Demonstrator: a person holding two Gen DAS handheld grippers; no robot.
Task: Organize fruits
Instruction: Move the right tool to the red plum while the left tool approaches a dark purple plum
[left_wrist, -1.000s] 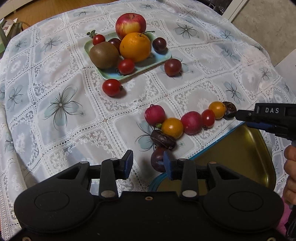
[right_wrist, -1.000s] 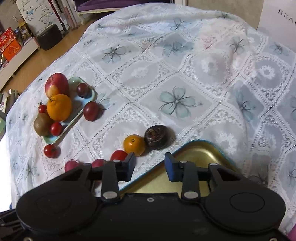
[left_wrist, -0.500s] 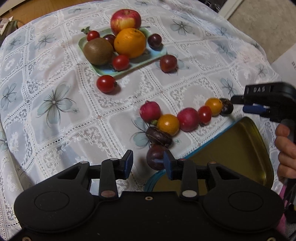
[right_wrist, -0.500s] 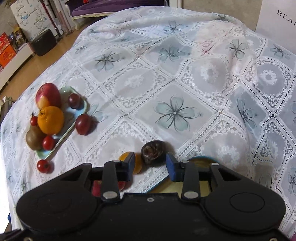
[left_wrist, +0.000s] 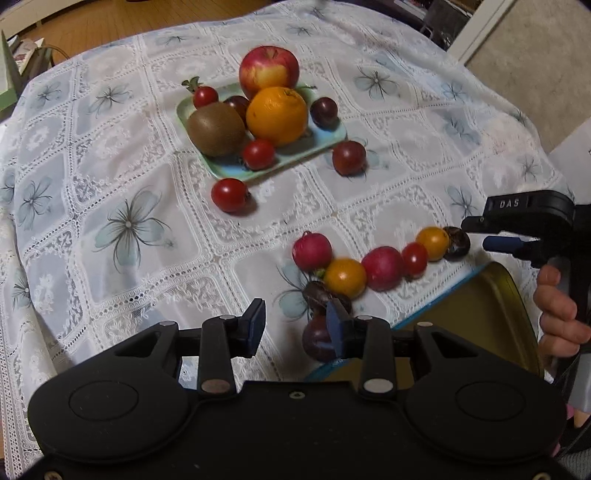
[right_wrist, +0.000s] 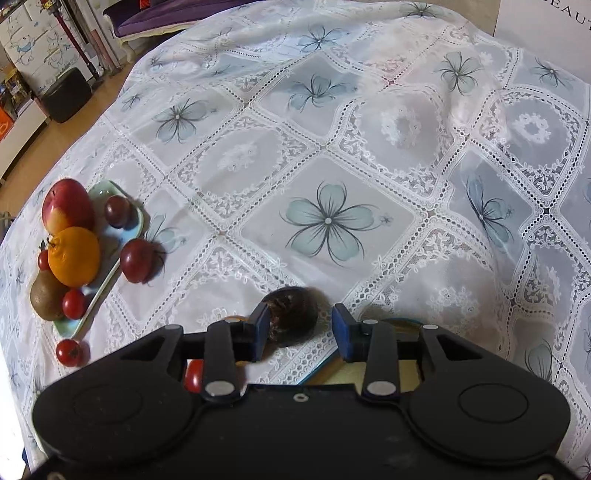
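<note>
Right gripper, blue pads apart around a wrinkled dark fruit on the lace tablecloth; left gripper half-open, empty.

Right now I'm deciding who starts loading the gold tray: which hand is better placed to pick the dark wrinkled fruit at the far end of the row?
Right. The right gripper already brackets the dark wrinkled fruit, open, beside the gold tray. The left gripper hangs open over bare cloth.

The right gripper now straddles the dark fruit, having come down over it, jaws slightly wider.
</note>
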